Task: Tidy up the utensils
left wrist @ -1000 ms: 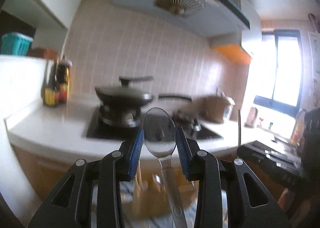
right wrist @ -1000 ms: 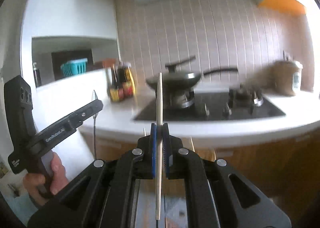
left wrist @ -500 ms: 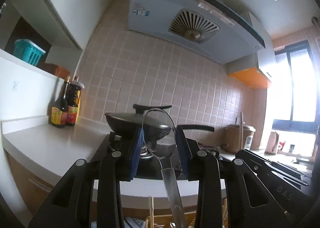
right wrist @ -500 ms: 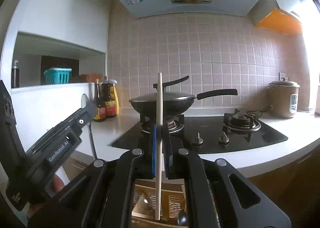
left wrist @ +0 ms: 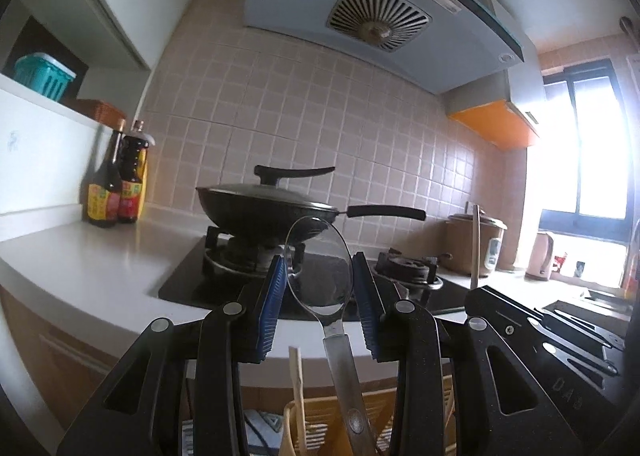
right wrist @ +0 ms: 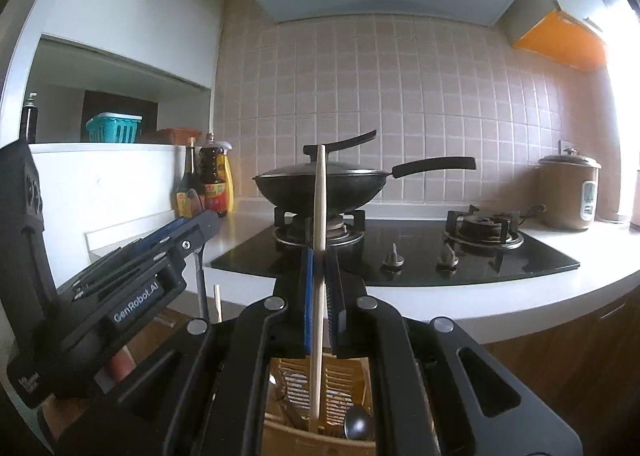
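Left wrist view: the left tongs (left wrist: 320,296) hold a metal spoon (left wrist: 320,268) upright, bowl up, its widest part pinched between the two blue pads (left wrist: 272,304), which stand only as far apart as the bowl is broad. The spoon's handle runs down between the black arms towards a wooden utensil holder (left wrist: 316,424) below, where a chopstick end (left wrist: 297,376) pokes up just left of the handle. Whether the handle's tip has reached the holder I cannot tell.

At the right of that view the right tongs show from the side, with a wooden chopstick standing up out of them.

From the right wrist camera, the right tongs (right wrist: 320,296) are nearly closed, their blue pads (right wrist: 307,296) pressed on that chopstick (right wrist: 320,216). It stands almost vertical, leaning slightly, its top in front of the wok and its lower end down inside the slatted holder (right wrist: 340,388). A second spoon (right wrist: 357,424) lies in the holder just right of the chopstick's foot.

The left tongs (right wrist: 200,222) come in from the left of this view, level with the bench edge, the person's hand (right wrist: 120,366) partly showing beneath them.

Behind everything, the white bench (right wrist: 520,296) carries a black gas hob (right wrist: 400,252) with a lidded wok (right wrist: 320,184) on its left burner, sauce bottles (right wrist: 208,176) to the left, and a brown rice cooker (right wrist: 568,192) at the right.
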A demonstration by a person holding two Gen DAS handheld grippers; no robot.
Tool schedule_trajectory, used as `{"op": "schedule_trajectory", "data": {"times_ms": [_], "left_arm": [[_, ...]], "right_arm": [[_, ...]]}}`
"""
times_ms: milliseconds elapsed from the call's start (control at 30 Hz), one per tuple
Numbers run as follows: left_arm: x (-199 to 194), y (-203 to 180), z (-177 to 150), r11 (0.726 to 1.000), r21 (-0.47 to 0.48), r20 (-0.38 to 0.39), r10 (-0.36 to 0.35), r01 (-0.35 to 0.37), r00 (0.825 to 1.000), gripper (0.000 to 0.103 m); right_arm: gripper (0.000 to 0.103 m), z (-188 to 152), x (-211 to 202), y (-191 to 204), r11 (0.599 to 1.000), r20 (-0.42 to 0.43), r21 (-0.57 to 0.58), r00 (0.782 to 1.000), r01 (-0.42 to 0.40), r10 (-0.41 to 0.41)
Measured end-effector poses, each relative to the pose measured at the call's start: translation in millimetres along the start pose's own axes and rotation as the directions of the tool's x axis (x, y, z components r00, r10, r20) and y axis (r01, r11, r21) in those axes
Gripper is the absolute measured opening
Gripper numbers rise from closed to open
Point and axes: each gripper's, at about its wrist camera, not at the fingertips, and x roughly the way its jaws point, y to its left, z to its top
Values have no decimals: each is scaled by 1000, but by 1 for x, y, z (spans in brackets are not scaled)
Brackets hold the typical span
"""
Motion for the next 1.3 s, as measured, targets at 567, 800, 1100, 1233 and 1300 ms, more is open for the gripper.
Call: {"op": "schedule_trajectory", "data": {"times_ms": [567, 800, 1100, 1233, 1300], "left_arm": [[-104, 1, 44, 998, 42, 16, -40, 40, 999, 63], [-168, -8, 19, 997, 79, -45, -19, 22, 999, 81], [-204, -19, -48, 986, 108, -108, 137, -125, 985, 91], [-201, -21, -76, 983, 120, -113, 155, -141, 982, 93], [-200, -22, -86, 977, 138, -104, 180, -165, 978, 93]], "right_arm": [[66, 1, -96, -7, 999, -52, 51, 999, 1, 1], [82, -29, -135, 4, 993, -101, 71, 991, 96, -89], [95, -90, -169, 6, 958, -100, 98, 960, 271, -261], [95, -113, -168, 8, 934, -81, 81, 936, 348, -342], [95, -123, -167, 7, 925, -84, 78, 927, 371, -365]]}}
